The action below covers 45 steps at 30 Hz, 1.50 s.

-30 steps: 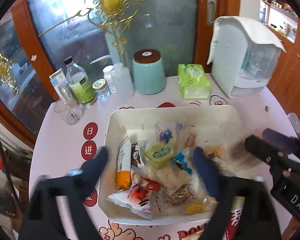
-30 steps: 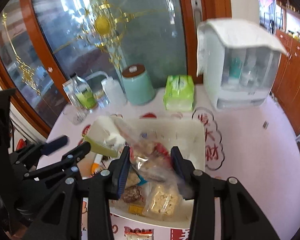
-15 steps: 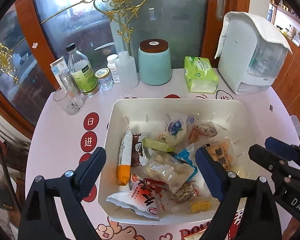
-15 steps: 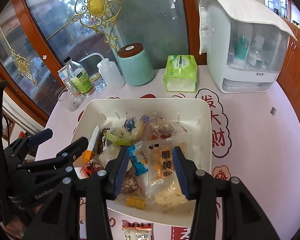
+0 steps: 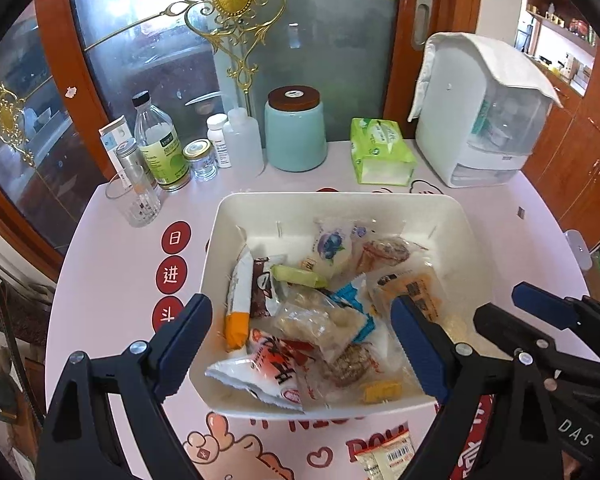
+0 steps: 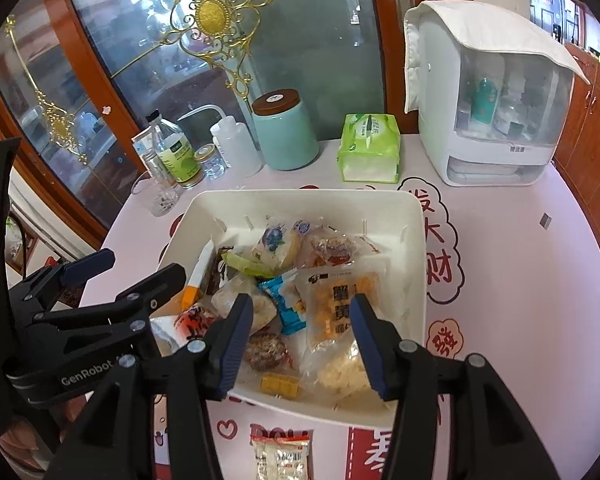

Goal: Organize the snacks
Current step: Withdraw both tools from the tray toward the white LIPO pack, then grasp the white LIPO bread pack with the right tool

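Note:
A white bin (image 5: 340,208) (image 6: 414,240) on the pink table holds several wrapped snacks: an orange-yellow packet (image 6: 340,304) (image 5: 416,288), a blueberry bun (image 5: 332,246), a red-white bag (image 5: 268,376). One small snack packet (image 6: 280,456) (image 5: 388,456) lies on the table in front of the bin. My left gripper (image 5: 302,344) is open and empty above the bin's near edge; it also shows at the left of the right wrist view (image 6: 140,268). My right gripper (image 6: 300,340) is open and empty over the bin's near right part.
Behind the bin stand a teal jar (image 5: 296,132), a green tissue pack (image 5: 380,152), a white dispenser box (image 5: 484,120), bottles (image 5: 160,140) and a glass (image 5: 134,200). A glass cabinet door (image 5: 220,40) closes off the back.
The clear bag of snacks my right gripper held one second ago now lies in the bin. Both grippers have pulled back and up from the bin and stand open.

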Motion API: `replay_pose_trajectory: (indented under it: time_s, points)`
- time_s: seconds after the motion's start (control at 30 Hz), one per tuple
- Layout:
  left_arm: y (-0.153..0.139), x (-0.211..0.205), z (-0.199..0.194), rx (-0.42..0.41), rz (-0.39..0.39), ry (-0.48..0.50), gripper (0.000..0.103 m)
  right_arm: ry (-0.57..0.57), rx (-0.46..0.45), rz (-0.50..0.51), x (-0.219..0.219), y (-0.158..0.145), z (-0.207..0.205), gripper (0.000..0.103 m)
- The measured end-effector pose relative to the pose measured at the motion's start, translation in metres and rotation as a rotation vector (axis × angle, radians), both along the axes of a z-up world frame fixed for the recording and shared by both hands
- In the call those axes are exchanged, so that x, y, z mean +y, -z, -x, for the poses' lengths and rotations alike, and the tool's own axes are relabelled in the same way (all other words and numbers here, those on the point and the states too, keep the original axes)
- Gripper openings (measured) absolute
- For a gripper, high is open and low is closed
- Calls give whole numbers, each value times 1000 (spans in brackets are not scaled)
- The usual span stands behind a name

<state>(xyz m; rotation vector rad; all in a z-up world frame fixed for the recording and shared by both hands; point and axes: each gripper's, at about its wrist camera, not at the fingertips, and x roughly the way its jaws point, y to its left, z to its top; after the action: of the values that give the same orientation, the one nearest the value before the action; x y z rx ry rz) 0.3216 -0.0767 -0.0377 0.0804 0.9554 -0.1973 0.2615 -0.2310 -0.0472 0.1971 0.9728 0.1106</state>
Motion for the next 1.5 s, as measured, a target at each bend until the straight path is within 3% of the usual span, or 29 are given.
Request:
replay_pose_trajectory:
  time_s: [0.47, 0.67, 0.93, 1.07, 1.2, 1.5]
  points:
    - [10, 23, 77, 13, 50, -38, 90, -28, -26, -42, 7, 7, 78, 60]
    - [39, 34, 109, 57, 21, -64, 90, -57, 24, -3, 14, 39, 105, 60]
    - [96, 44, 138, 140, -42, -94, 90, -62, 165, 19, 26, 106, 124, 62]
    - [123, 48, 146, 199, -49, -110, 90, -77, 198, 28, 37, 124, 131, 69]
    - [138, 51, 147, 222, -52, -141, 90, -88, 206, 45, 51, 137, 130, 75]
    - [152, 68, 142, 251, -45, -188, 90, -97, 235, 108, 69, 158, 119, 75]
